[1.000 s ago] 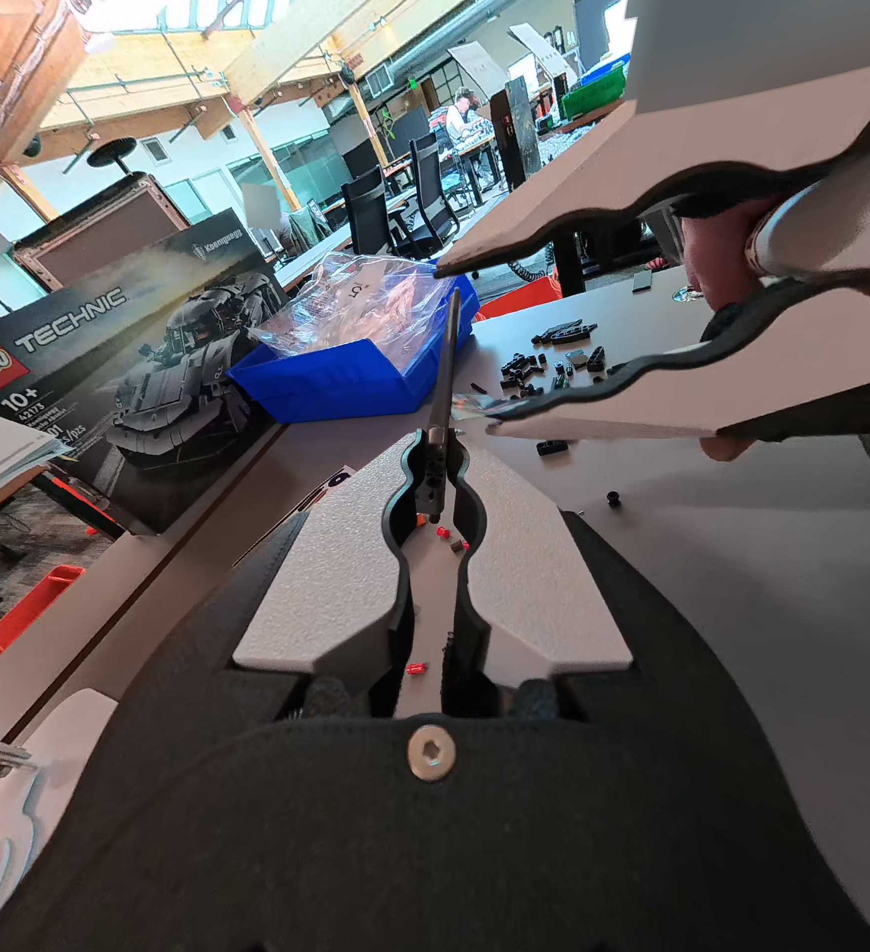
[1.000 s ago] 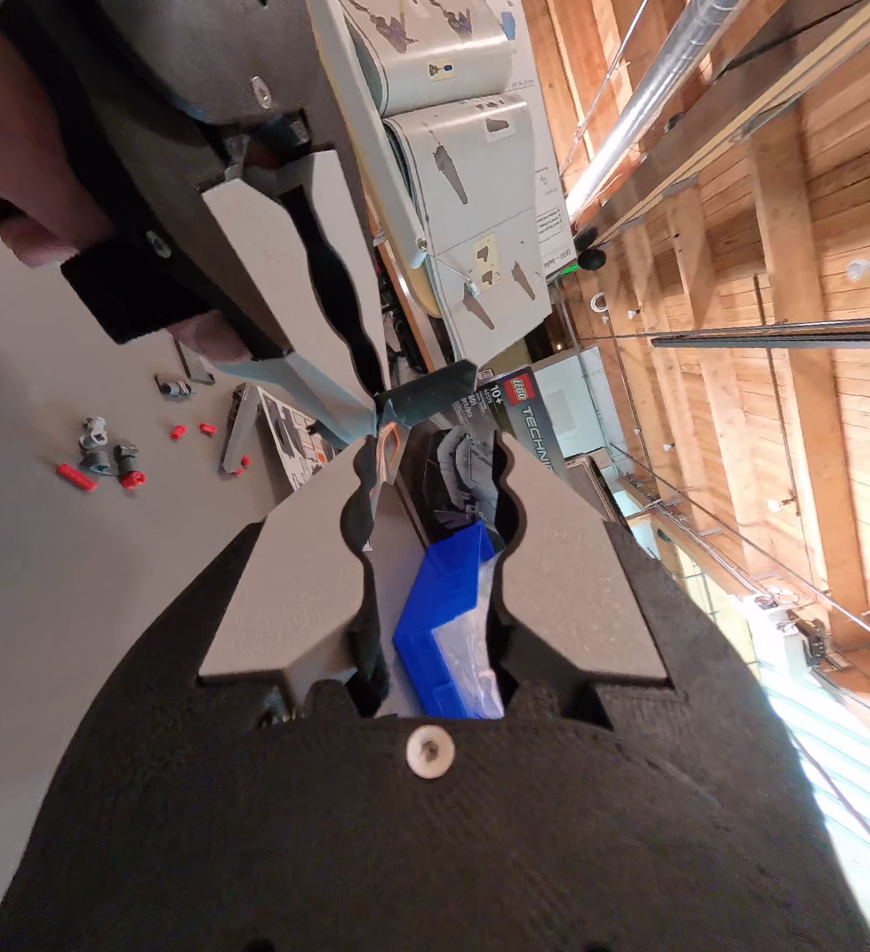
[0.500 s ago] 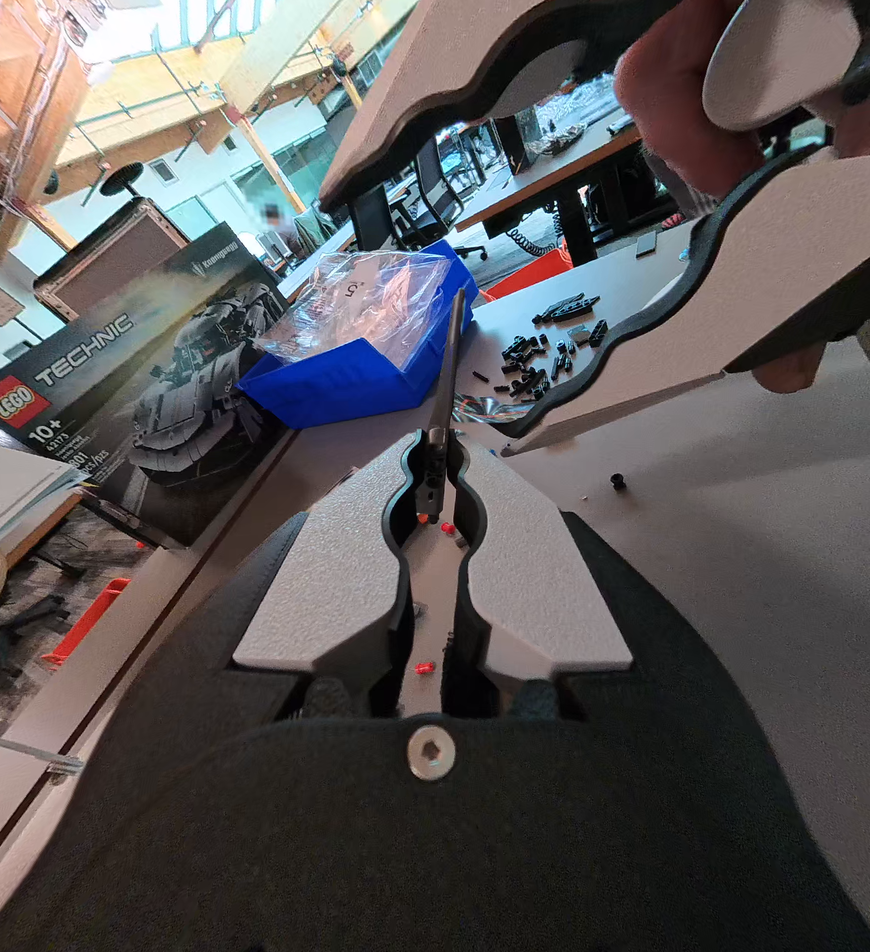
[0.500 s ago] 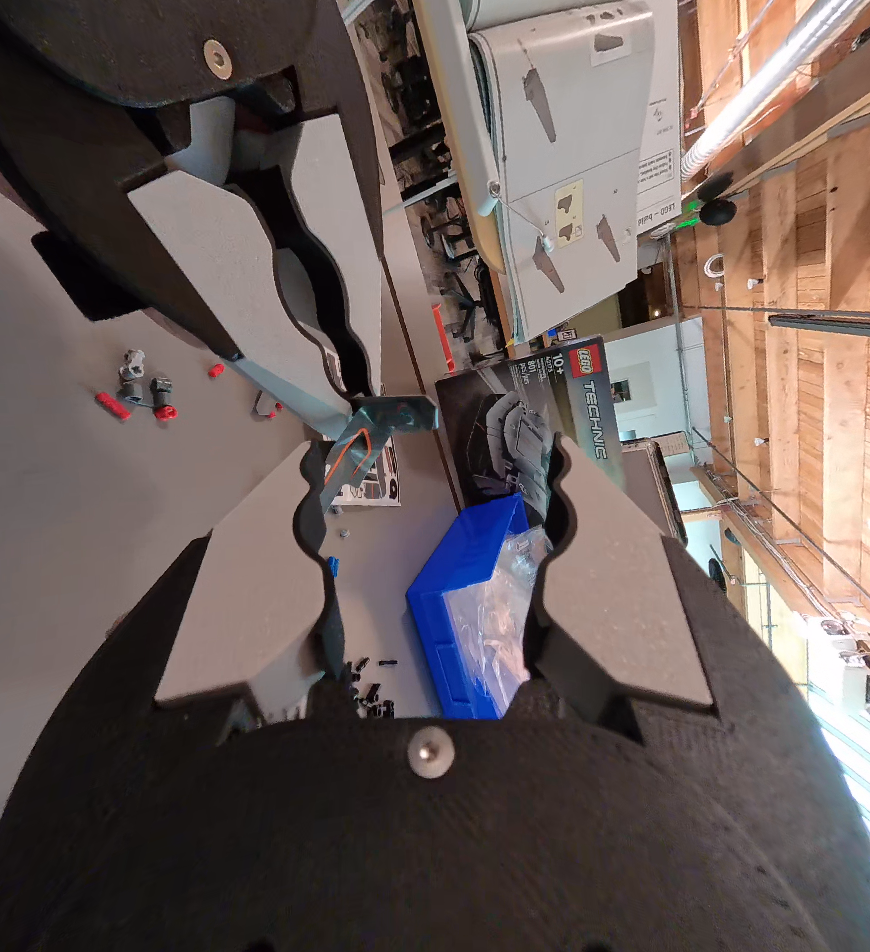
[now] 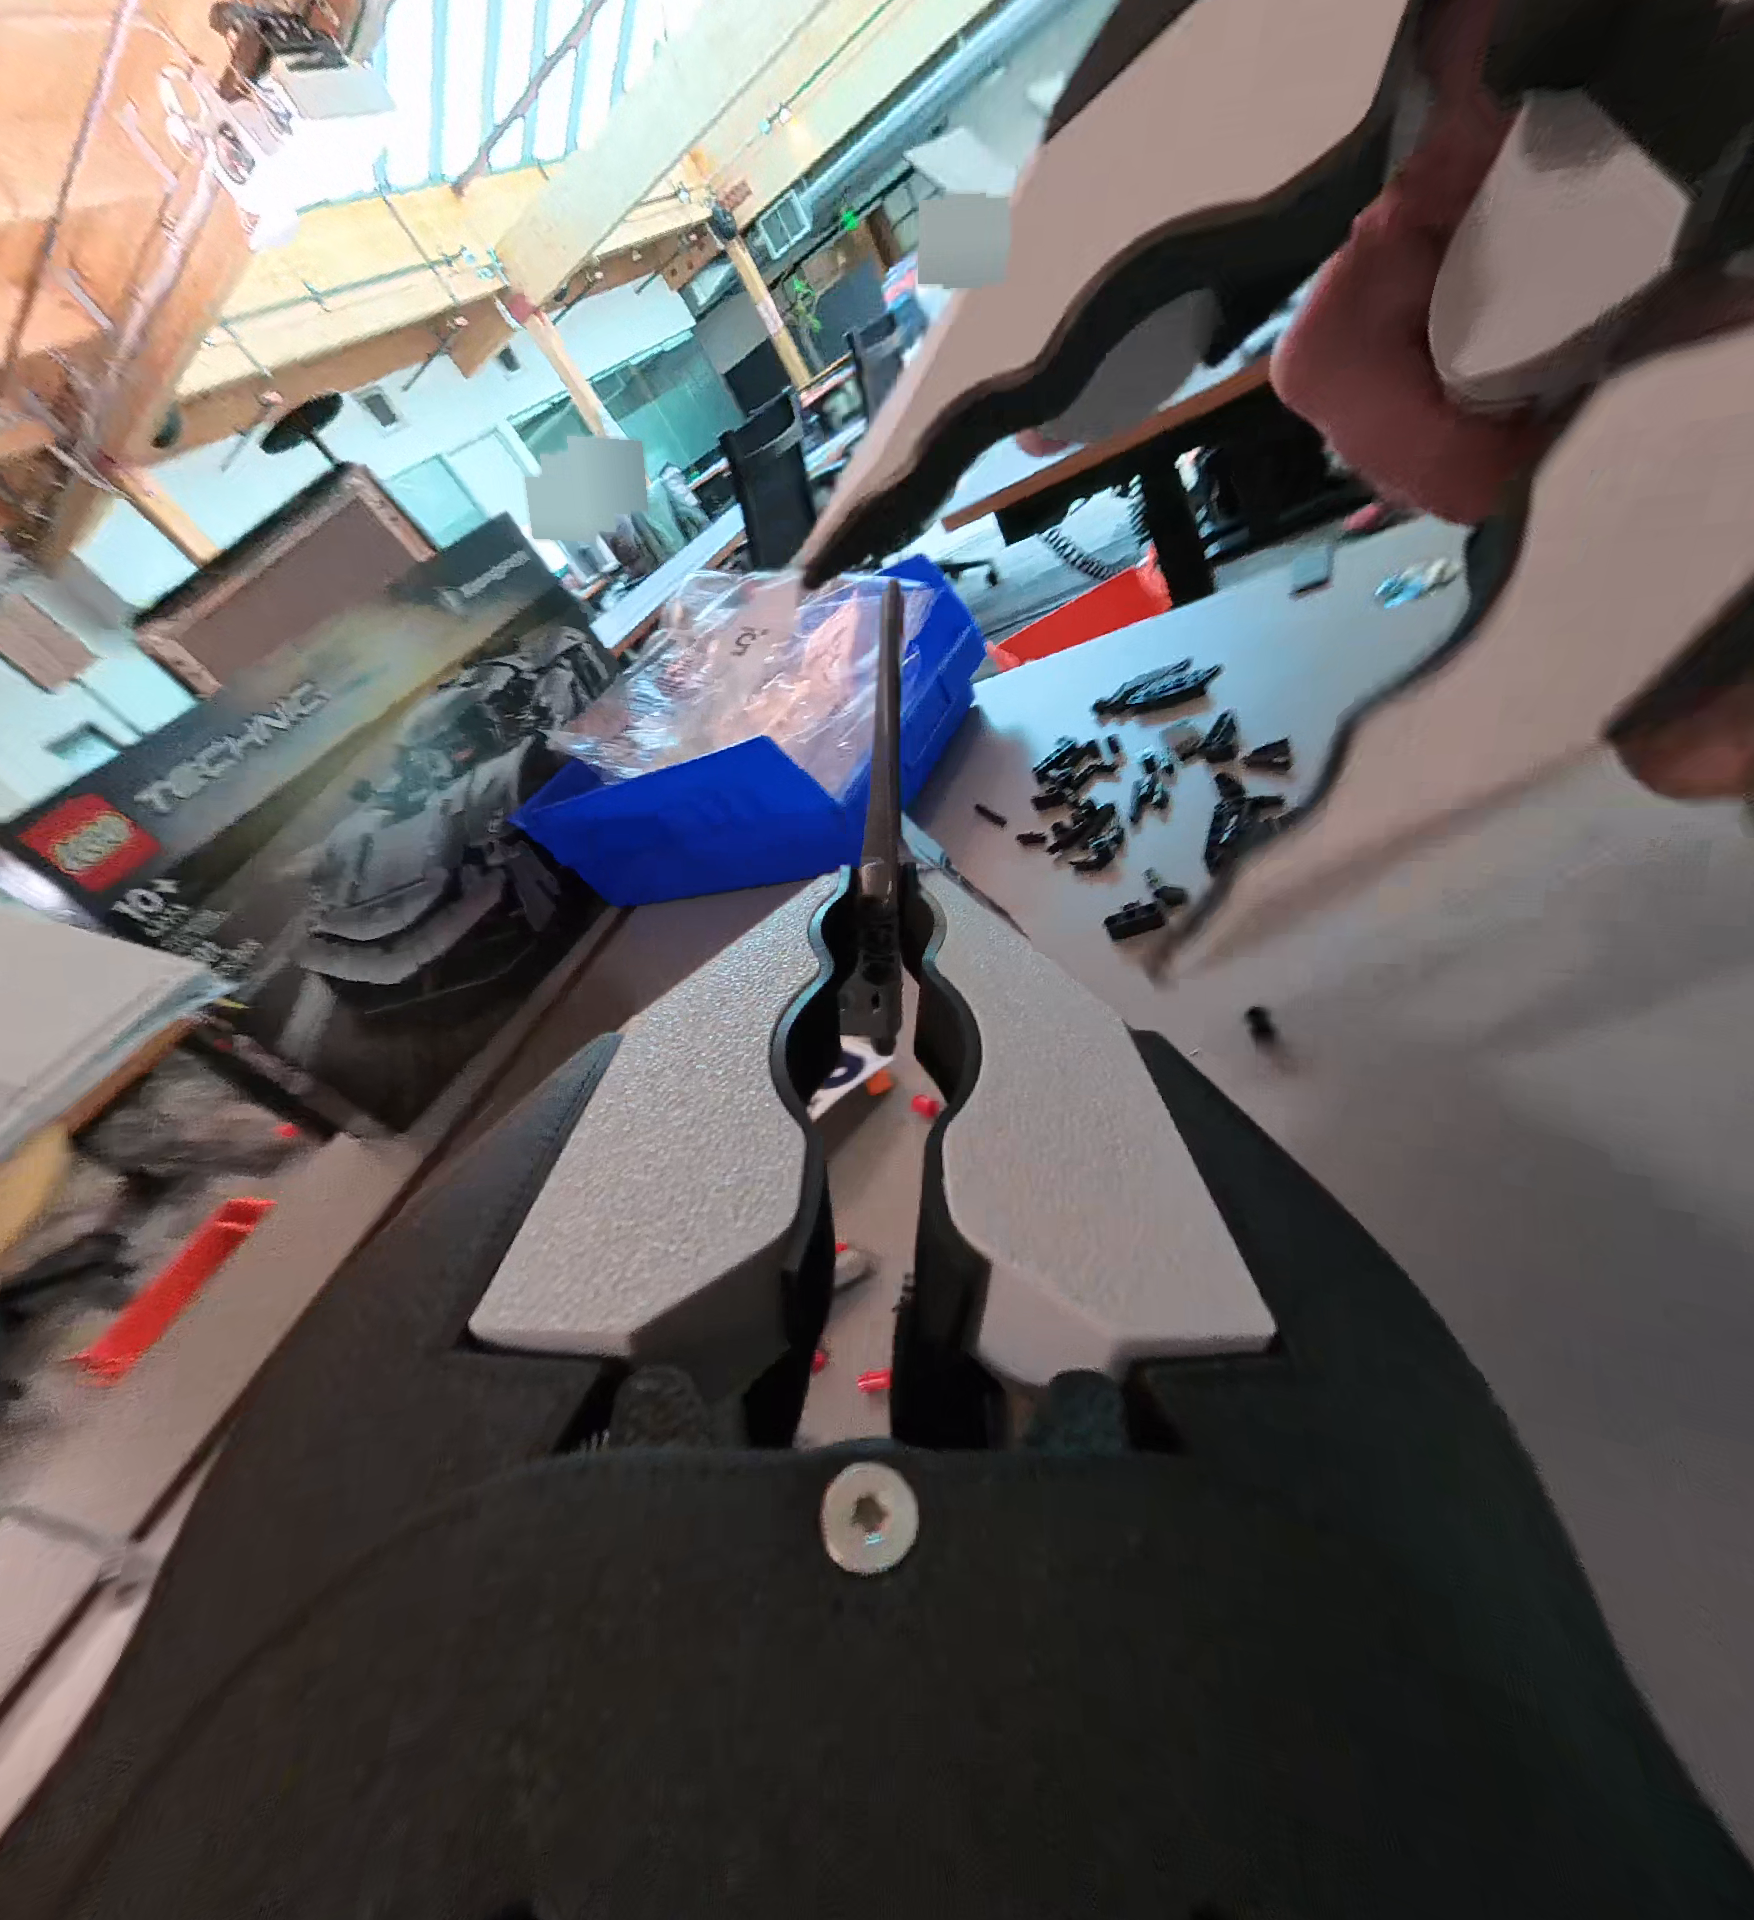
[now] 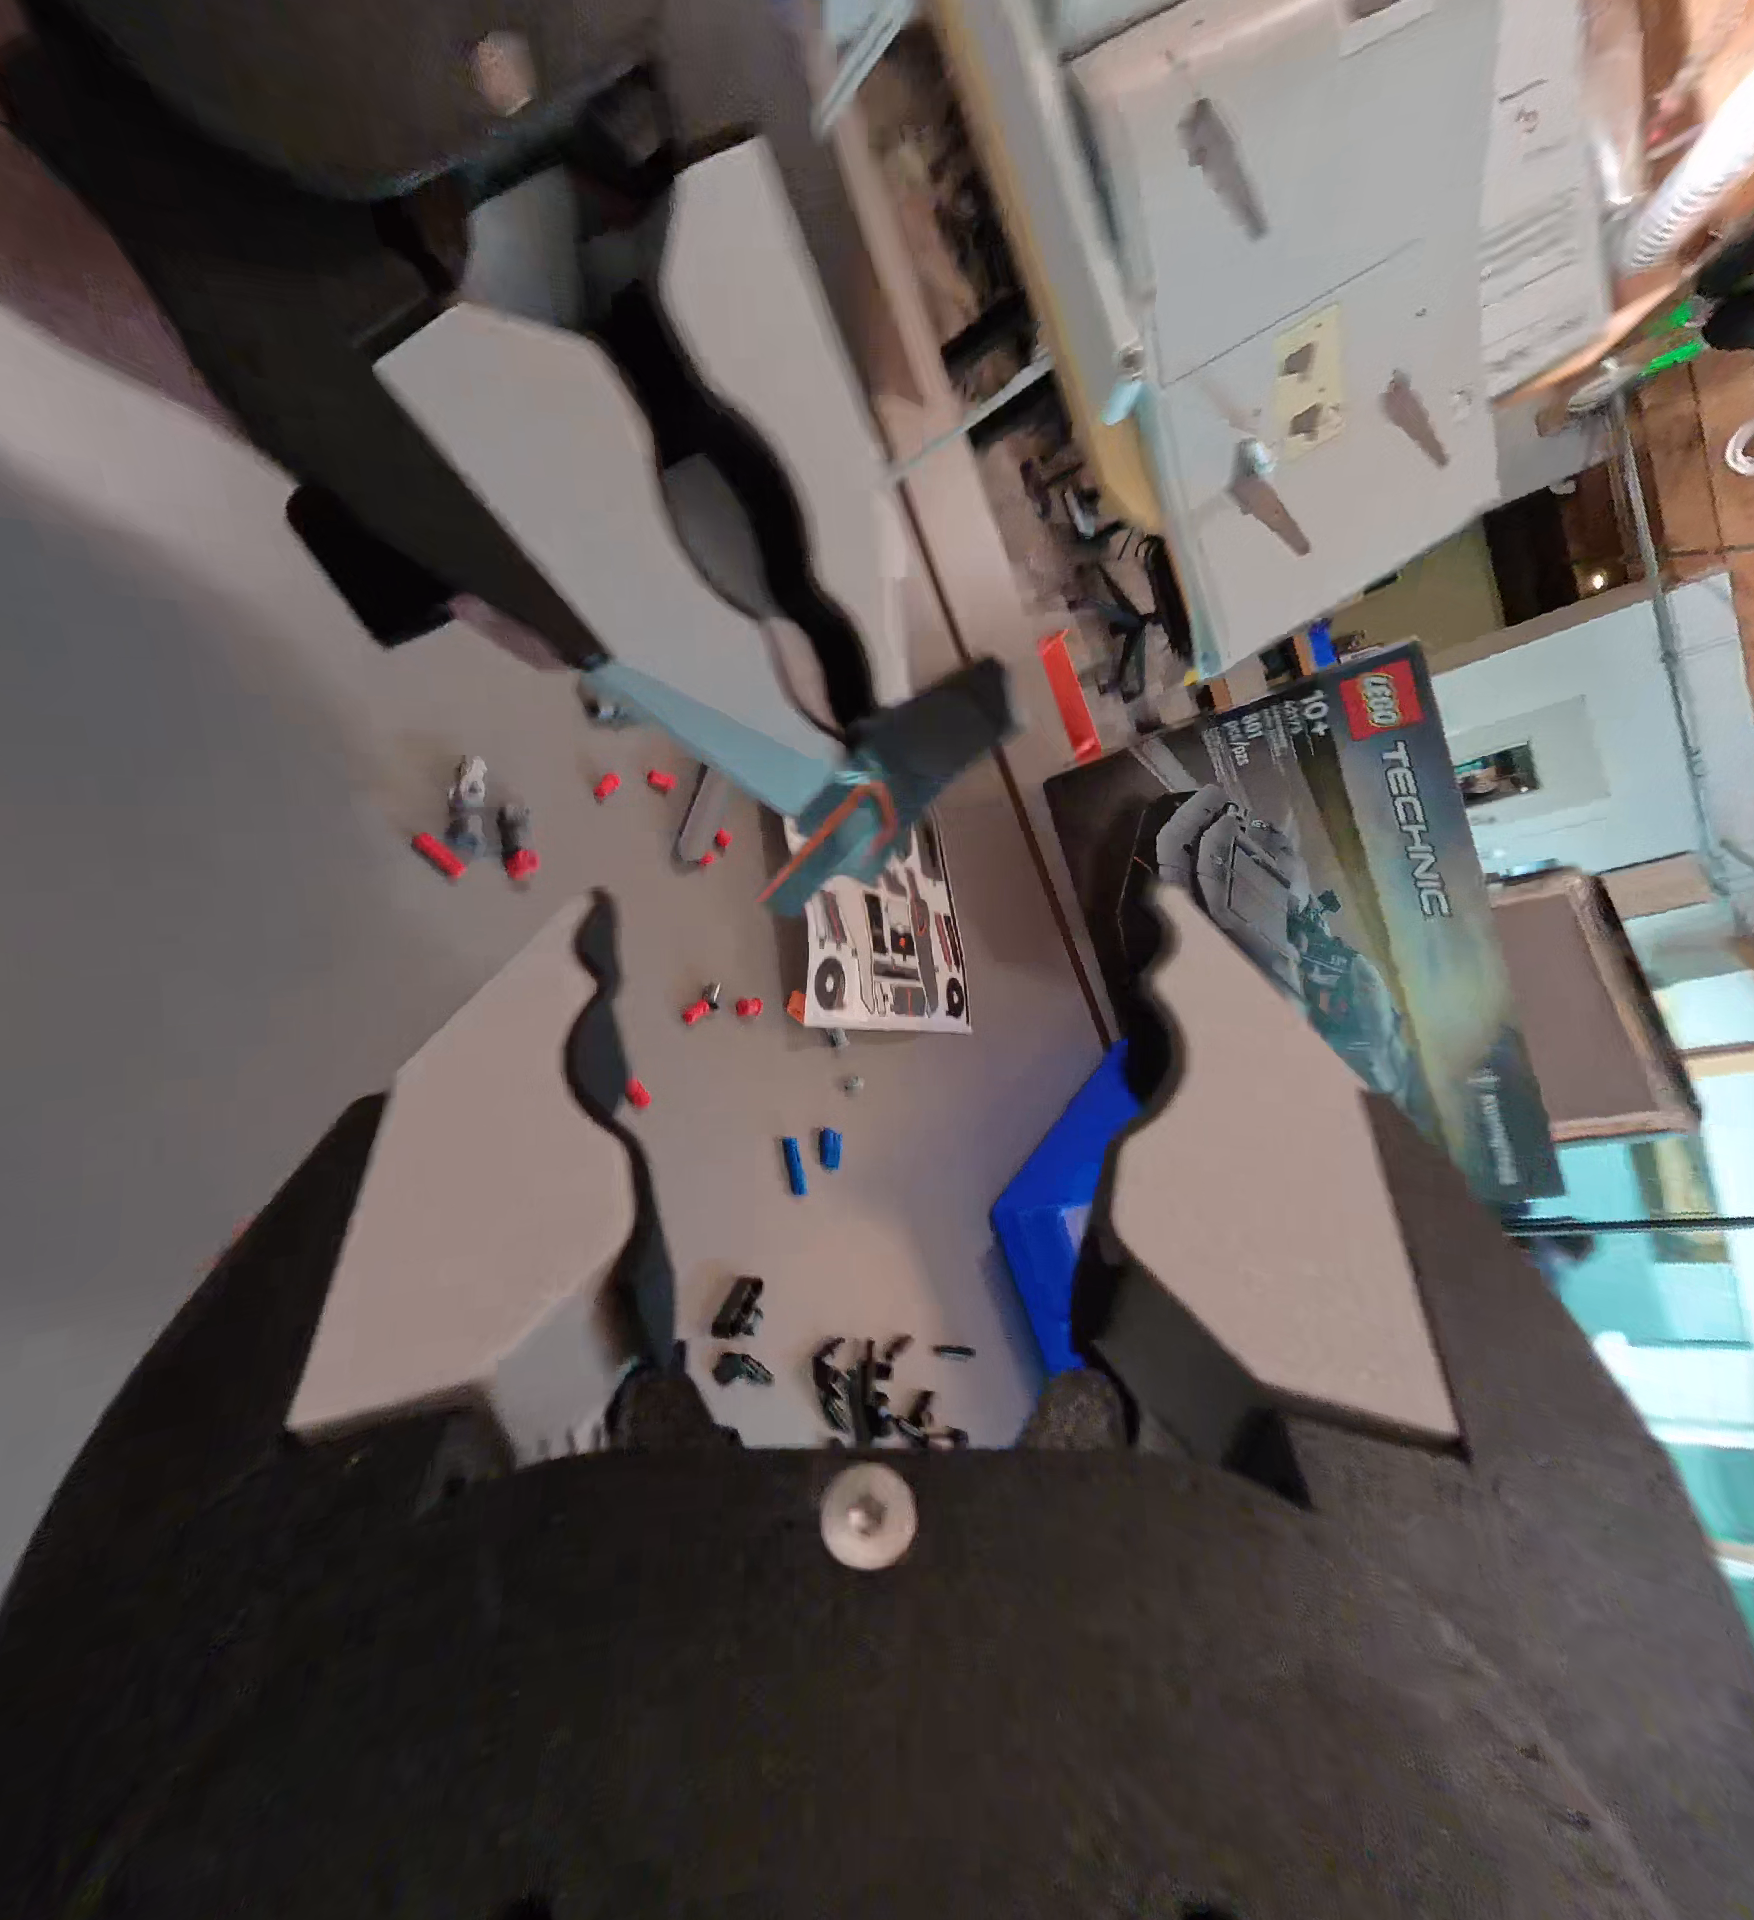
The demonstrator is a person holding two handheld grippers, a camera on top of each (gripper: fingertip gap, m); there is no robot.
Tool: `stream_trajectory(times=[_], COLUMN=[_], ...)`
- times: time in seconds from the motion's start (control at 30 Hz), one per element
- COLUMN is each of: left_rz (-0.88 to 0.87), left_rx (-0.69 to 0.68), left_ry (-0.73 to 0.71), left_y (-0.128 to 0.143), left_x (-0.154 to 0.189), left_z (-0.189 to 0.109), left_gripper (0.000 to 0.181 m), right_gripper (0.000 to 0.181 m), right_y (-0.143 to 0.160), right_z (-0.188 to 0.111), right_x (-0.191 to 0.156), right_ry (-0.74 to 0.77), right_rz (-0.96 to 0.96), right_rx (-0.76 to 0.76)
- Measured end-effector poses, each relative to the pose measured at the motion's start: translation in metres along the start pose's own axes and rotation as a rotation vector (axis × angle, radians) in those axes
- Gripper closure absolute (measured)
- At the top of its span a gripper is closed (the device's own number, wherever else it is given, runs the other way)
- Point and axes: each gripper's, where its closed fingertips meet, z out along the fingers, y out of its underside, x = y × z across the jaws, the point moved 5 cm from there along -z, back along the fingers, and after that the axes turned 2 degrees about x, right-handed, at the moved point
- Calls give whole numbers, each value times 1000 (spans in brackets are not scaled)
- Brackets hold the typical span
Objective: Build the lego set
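My left gripper (image 5: 878,899) is shut on a dark grey lego panel (image 5: 889,727), seen edge-on and pointing away from me. The right wrist view shows that panel (image 6: 837,831) as grey with an orange stripe, sticking out of the left gripper (image 6: 852,732) above the table. My right gripper (image 6: 878,899) is open wide and empty, a short way back from the panel. In the left wrist view the right gripper (image 5: 987,769) hangs open at the upper right, held by a hand.
Black pins (image 5: 1143,779) lie on the grey table. A blue bin (image 5: 727,821) with a plastic bag and the lego box (image 5: 333,779) stand behind. A sticker sheet (image 6: 883,966), red pins (image 6: 478,842) and blue pins (image 6: 811,1153) lie below the panel. Left and right tips are no more than a few centimetres apart.
My right gripper has opened wider and drawn back and up from the panel. The left gripper still holds the panel and has tilted slightly.
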Motion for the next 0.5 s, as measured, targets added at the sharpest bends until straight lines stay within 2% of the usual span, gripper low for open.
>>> stream_trajectory(times=[0.03,0.1,0.23,0.37,0.5], left_rz=[-37,-118,-207,-248,-247], left_rx=[28,82,186,243,255], left_ry=[24,68,180,257,274], left_y=[-1,-4,-15,-21,-22], left_x=[-2,-7,-5,-1,-1], left_z=[-2,-6,-12,-16,-17], left_gripper=[177,177,177,177,177], right_gripper=[99,107,139,148,155], right_y=[1,6,8,11,8], right_z=[-6,-16,-27,-15,-10], right_x=[5,9,18,11,11], right_ry=[-31,-163,-407,-536,-619], right_rz=[89,297,688,802,883], right_rx=[53,147,438,530,622])
